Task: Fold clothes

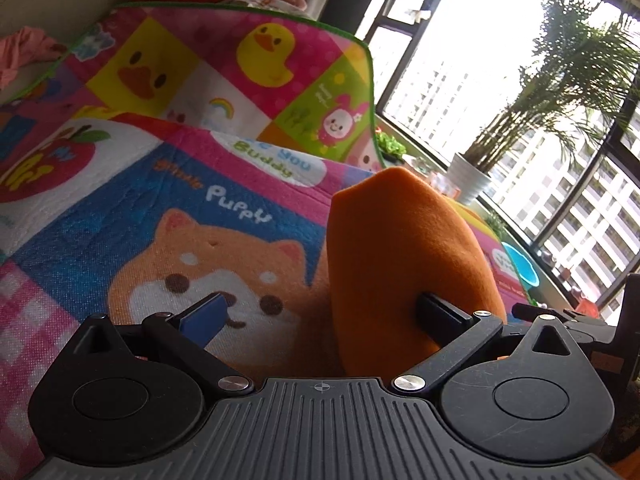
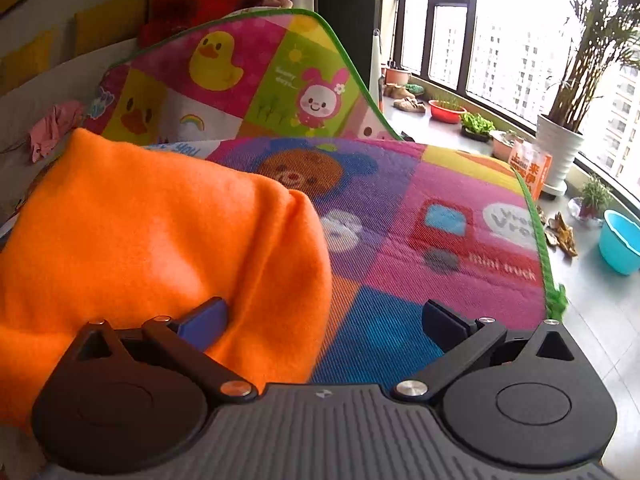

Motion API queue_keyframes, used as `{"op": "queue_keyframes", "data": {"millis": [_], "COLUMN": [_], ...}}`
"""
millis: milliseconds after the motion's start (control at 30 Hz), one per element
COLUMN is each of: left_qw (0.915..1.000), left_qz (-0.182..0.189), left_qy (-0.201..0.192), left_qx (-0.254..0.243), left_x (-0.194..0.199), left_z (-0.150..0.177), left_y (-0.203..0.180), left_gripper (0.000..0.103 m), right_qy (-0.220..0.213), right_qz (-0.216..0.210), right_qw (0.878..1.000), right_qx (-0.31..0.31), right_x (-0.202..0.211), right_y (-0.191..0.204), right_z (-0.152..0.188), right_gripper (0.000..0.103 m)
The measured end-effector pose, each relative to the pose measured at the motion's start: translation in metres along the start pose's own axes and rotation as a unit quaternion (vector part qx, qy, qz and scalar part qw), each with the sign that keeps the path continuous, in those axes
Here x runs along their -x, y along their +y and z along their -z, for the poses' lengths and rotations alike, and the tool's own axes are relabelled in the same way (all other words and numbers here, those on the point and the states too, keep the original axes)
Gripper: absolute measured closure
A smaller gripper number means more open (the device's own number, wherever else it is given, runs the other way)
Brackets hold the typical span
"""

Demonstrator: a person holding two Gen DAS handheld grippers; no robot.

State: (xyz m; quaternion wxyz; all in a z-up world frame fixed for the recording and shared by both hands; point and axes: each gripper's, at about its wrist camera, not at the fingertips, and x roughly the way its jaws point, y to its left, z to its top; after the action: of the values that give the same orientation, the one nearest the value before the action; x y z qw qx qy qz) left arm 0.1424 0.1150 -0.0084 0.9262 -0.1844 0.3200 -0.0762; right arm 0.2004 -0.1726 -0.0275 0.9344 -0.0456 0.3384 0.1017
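left gripper (image 1: 324, 312): jaws spread, orange cloth (image 1: 404, 264) bunched against its right finger, not clamped | right gripper (image 2: 324, 316): jaws spread, cloth against its left finger | cloth lies on cartoon play mat (image 2: 420, 208) | blue basin (image 2: 622, 242) on floor, contents unseen

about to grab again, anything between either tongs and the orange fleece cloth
Nothing visible. The orange fleece cloth already lies against the open left tongs and open right tongs, on the cartoon play mat.
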Motion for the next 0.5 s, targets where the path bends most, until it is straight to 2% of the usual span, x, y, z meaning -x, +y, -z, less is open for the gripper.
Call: {"op": "queue_keyframes", "data": {"millis": [133, 233, 333, 400, 500], "left_qw": [1.0000, 0.9999, 0.9997, 0.9996, 0.9992], "left_qz": [-0.004, -0.010, -0.017, -0.022, -0.024], "left_qy": [-0.001, -0.002, -0.002, -0.001, -0.001], "left_qx": [-0.005, -0.013, -0.015, -0.019, -0.031], "left_x": [0.002, 0.004, 0.003, 0.004, 0.009], "left_z": [0.001, 0.000, 0.000, -0.001, -0.002], "left_y": [-0.002, -0.005, -0.008, -0.011, -0.016], "left_gripper": [0.000, 0.000, 0.000, 0.000, 0.000], "right_qy": [-0.001, -0.021, -0.054, -0.060, -0.045], "right_qz": [0.002, 0.003, -0.025, -0.055, -0.041], "right_qw": [1.000, 1.000, 0.998, 0.997, 0.997], "right_qx": [0.008, 0.012, 0.000, 0.009, 0.043], "right_x": [0.000, 0.017, 0.042, 0.049, 0.043], "right_y": [0.001, -0.003, -0.006, -0.001, 0.008], "right_z": [-0.004, -0.006, -0.006, -0.003, 0.006], "right_gripper": [0.000, 0.000, 0.000, 0.000, 0.000]}}
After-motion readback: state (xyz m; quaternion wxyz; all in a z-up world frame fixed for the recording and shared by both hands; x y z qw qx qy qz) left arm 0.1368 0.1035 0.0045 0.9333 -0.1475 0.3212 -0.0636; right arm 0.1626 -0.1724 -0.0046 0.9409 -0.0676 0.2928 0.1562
